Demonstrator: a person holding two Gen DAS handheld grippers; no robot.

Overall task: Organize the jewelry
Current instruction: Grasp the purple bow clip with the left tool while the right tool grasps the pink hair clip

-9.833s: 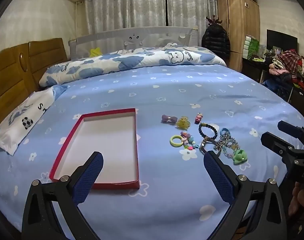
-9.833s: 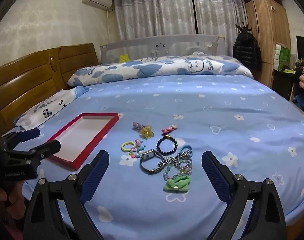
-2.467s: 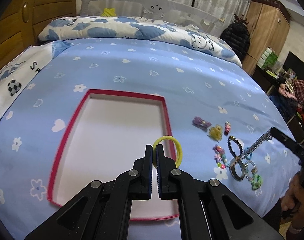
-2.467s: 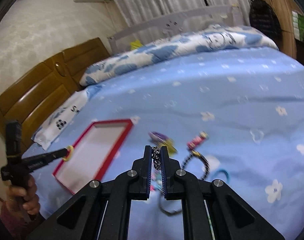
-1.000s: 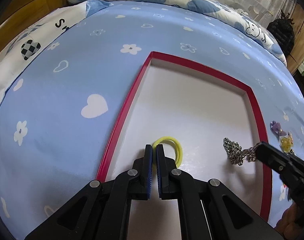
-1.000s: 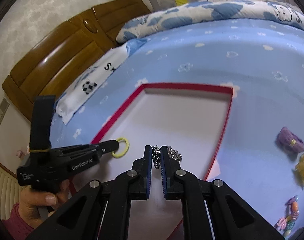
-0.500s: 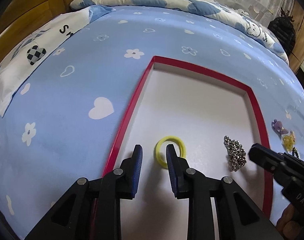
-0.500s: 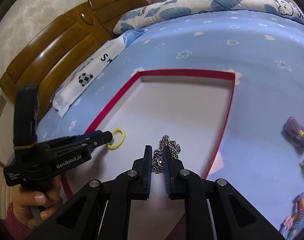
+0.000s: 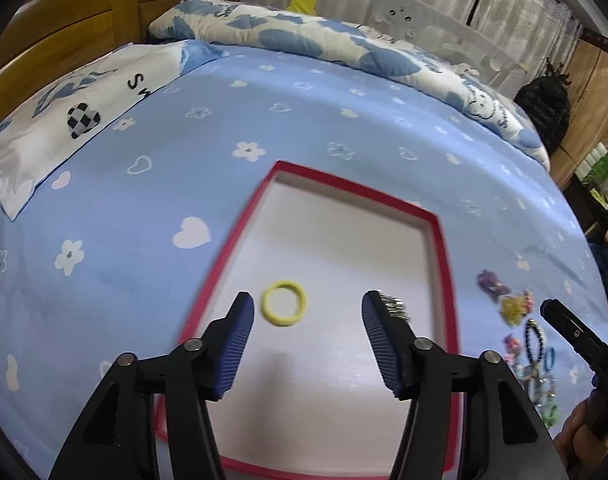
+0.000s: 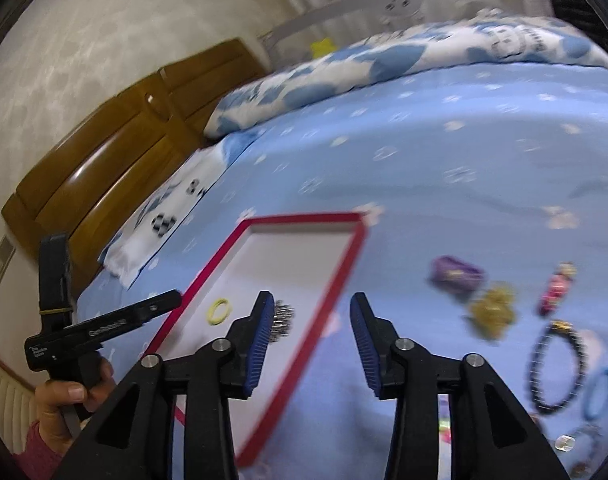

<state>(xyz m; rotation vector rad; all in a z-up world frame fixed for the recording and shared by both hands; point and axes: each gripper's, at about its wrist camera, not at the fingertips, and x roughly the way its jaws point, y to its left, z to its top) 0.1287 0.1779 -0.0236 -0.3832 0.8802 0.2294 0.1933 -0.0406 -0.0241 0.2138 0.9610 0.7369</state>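
Note:
A red-rimmed tray [image 9: 240, 236] with a white floor lies on the blue bedsheet. A yellow hair ring [image 9: 284, 308] and a silver chain [image 9: 395, 307] lie inside it, both also in the right wrist view: ring [image 10: 219, 311], chain [image 10: 283, 318]. My left gripper [image 9: 305, 316] is open and empty above the tray's near half. My right gripper [image 10: 308, 316] is open and empty over the tray's right rim [image 10: 339, 272]. Loose pieces lie right of the tray: a purple bow [image 10: 455, 274], a yellow clip [image 10: 493, 312], a pink clip [image 10: 557, 286], a dark bead bracelet [image 10: 557, 364].
A blue ring [image 10: 601, 394] and more small pieces lie at the right edge. A pillow [image 9: 76, 116] and a wooden headboard [image 10: 104, 164] are at the left, a folded quilt [image 9: 343, 52] at the back, a wardrobe [image 9: 595, 100] at the right.
Both grippers have opened wide and drawn back from the tray. The yellow ring and the chain stay lying on the tray floor. The right gripper has swung to the right.

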